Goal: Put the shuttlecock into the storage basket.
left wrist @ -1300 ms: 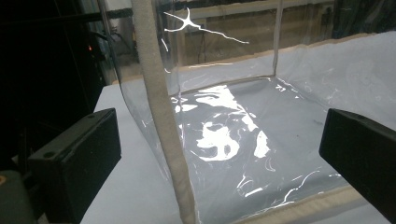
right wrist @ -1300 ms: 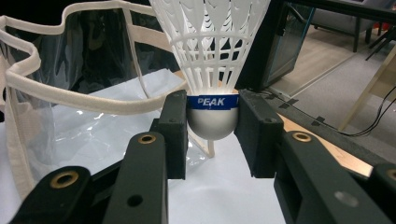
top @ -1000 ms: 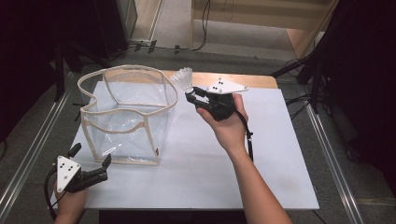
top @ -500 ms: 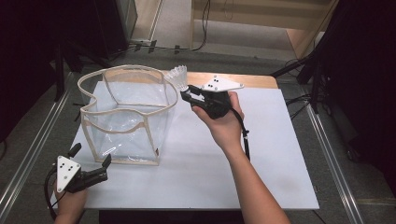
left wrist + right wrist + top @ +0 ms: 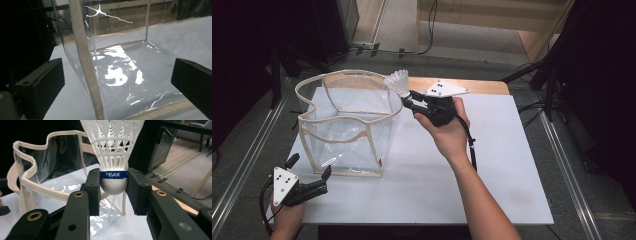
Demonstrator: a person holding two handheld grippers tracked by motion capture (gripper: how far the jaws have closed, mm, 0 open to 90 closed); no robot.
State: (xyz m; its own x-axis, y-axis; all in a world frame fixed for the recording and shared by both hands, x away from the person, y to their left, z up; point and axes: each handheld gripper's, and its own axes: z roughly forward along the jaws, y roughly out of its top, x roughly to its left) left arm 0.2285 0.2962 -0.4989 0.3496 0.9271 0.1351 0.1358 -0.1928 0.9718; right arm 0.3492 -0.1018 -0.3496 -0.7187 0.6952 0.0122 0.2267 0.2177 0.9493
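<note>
Gripped in the right gripper, a white shuttlecock sits with its rounded cork base clamped between the jaws, skirt upward. Since a second ago this gripper has lifted and the shuttlecock now hangs at the rim of the clear bag, just beside its far right corner. Nothing can be seen inside the bag. Left gripper rests unmoved, jaws spread apart, the bag's near corner just ahead.

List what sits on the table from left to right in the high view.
Left gripper → clear bag → shuttlecock → right gripper, shut on the shuttlecock's cork → right hand.
</note>
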